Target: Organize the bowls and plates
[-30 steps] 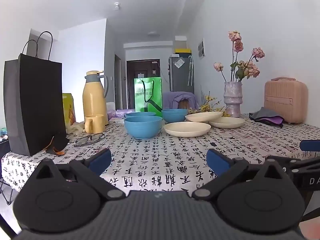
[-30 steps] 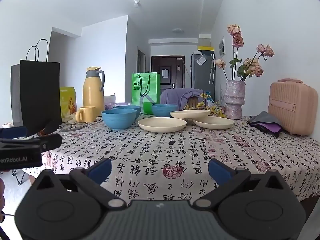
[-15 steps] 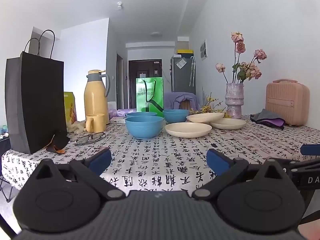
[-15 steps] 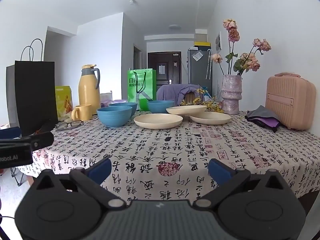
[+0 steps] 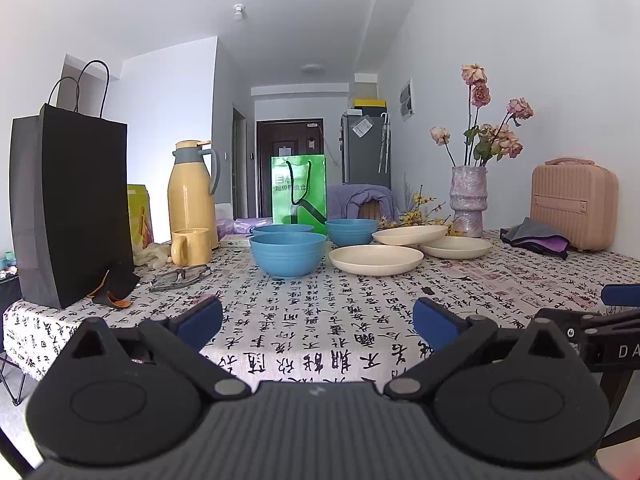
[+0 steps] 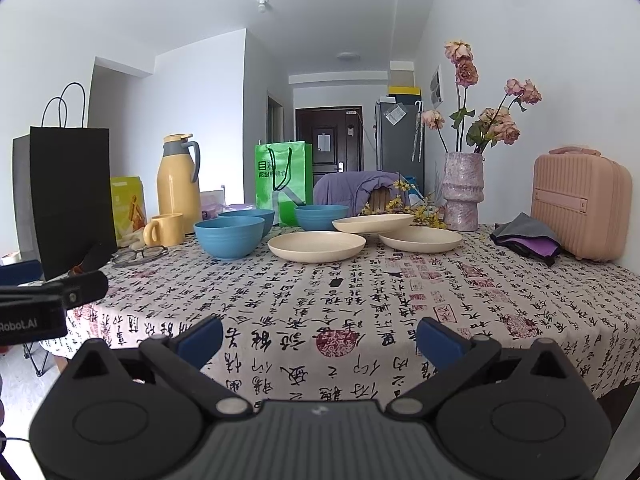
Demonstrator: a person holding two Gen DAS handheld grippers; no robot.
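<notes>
Three blue bowls stand at the far middle of the table: a near one (image 5: 287,252) (image 6: 229,237), one behind it (image 5: 282,229) (image 6: 248,217), and one further right (image 5: 351,231) (image 6: 321,217). Three cream plates lie to their right: a near one (image 5: 376,260) (image 6: 316,245), a far right one (image 5: 456,246) (image 6: 420,238), and one (image 5: 410,234) (image 6: 372,223) leaning on it. My left gripper (image 5: 318,322) and my right gripper (image 6: 320,338) are both open and empty, low over the table's near edge, far from the dishes.
On the printed tablecloth (image 6: 360,304) stand a black paper bag (image 5: 72,208), a yellow thermos (image 5: 192,192), a yellow mug (image 5: 191,246), glasses (image 5: 180,276), a green bag (image 5: 299,190), a vase of dried roses (image 5: 468,206), a pink case (image 6: 580,208) and folded cloths (image 6: 526,238).
Both grippers have risen and tilted slightly, so the table shows a little lower in each view. Nothing on the table has moved.
</notes>
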